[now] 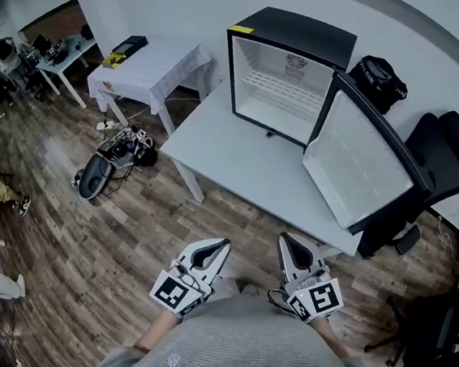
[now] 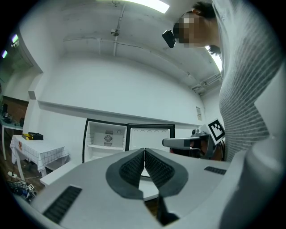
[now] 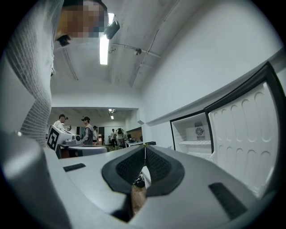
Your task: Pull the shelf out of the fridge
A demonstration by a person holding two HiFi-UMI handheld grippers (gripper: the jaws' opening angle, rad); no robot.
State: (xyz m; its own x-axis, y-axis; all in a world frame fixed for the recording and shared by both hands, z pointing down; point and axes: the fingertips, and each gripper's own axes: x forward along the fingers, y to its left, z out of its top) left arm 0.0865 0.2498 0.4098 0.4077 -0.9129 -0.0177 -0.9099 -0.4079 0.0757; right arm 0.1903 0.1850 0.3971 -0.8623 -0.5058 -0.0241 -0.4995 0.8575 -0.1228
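Claws both shut and empty: the left claw and right claw were held close to the person's body. Straight ahead and well apart, the white shelf lay crosswise inside the open fridge on the bench. The right claw seemed slightly nearer.

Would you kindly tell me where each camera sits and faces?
Head view: on the person's head, looking steeply down at the open black mini fridge on the white table; left tool, right tool, grey sweater show.
Left gripper view: on the left tool, level toward the fridge; right tool, grey sleeve show.
Right gripper view: on the right tool, level, fridge at right; left tool shows.
All three share the fridge.
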